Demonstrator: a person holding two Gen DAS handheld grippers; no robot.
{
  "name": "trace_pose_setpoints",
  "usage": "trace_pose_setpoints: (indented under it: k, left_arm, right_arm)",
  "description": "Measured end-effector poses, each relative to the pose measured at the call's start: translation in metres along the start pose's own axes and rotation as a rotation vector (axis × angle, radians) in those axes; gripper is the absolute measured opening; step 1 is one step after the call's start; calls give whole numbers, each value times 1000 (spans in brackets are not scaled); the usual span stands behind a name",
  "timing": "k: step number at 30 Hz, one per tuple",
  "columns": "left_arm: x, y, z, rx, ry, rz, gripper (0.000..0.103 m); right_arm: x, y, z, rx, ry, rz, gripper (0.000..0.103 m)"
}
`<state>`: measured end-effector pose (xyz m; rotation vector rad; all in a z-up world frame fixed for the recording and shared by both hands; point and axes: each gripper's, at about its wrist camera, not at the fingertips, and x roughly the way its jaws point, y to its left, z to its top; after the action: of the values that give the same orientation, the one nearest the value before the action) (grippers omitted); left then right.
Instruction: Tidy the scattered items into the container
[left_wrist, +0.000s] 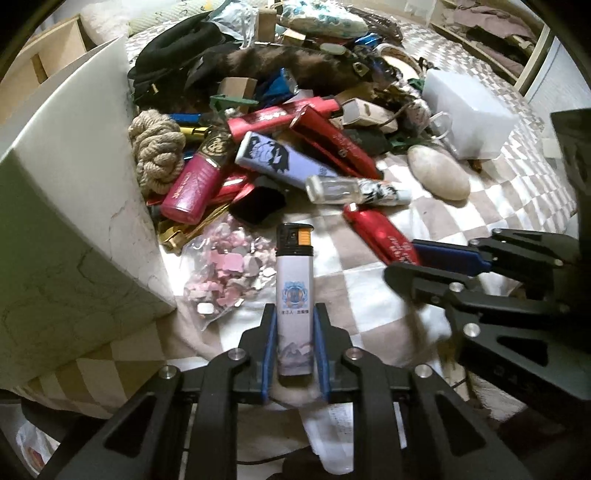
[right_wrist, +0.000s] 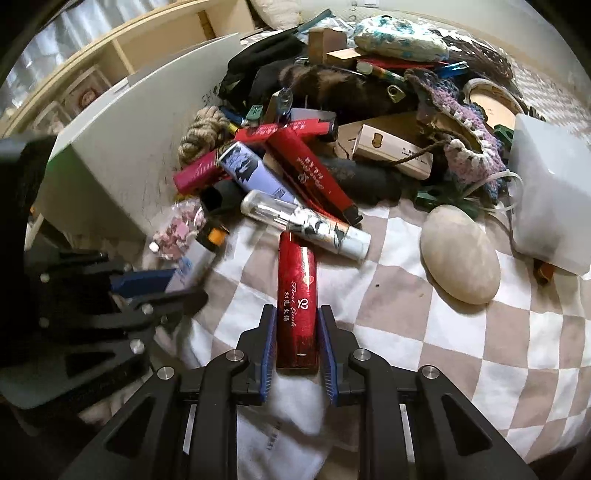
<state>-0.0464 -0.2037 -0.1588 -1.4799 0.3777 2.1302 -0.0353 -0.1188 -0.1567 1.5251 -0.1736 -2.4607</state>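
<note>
A checked beige-and-white cloth (right_wrist: 424, 332) covers the whole surface, and a big white container (left_wrist: 74, 206) stands on it at the left, its wall cracked and scuffed. Against that wall lies a heap of clutter: a knotted rope ball (left_wrist: 157, 155), a fur piece (left_wrist: 288, 64), a crocheted purple pouch (right_wrist: 469, 147), a smooth tan stone (right_wrist: 460, 254), a frosted white box (left_wrist: 469, 114) and a small bag of pink chips (left_wrist: 225, 273).

Both grippers tilt steeply down toward the cloth, side by side in front of the heap. The left gripper (left_wrist: 294, 332) has its 2 blue-padded fingers pressed shut on the lower body of a white lighter (left_wrist: 294, 295), which stands out ahead of the fingers with its black and orange cap farthest away. A blue crest and a line of small characters are printed on it, too small to read, above a faint mountain scene.

The right gripper (right_wrist: 297, 332) is clamped on a red lighter (right_wrist: 296, 299), pads on both flanks of its near half, the far end lying just beside a clear-capped tube (right_wrist: 306, 221). White script on the red body reads "First Look", with characters alongside that I cannot make out.

Both held lighters sit outside the container, near its front corner. More red lighters (right_wrist: 314, 173) with white lettering and a lilac lighter (left_wrist: 280, 158) with a dark cartoon print remain in the heap.
</note>
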Motion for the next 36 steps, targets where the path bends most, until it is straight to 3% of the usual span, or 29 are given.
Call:
trace_pose_setpoints:
  k: [12,20,23,25,36]
  left_arm:
    - [-4,-20,5,5,-2,-30,19]
    - [-7,-7,17,5,-2,-38,19]
    - [-12,-6,22,5,-9,-36,19]
    - [-14,-6,24,7,-14,-40,19]
    - [-19,-13,33,20,-41,-47,19]
  right_arm:
    - [-16,-12,-7,96,34,109,23]
    - [-32,-20,-9,184,29,211,22]
    - [-42,-23,-7,198,7,214,20]
    - [-44,-16,3,208,-12,209,12]
    - [-55,-35,7,249,-63,175,12]
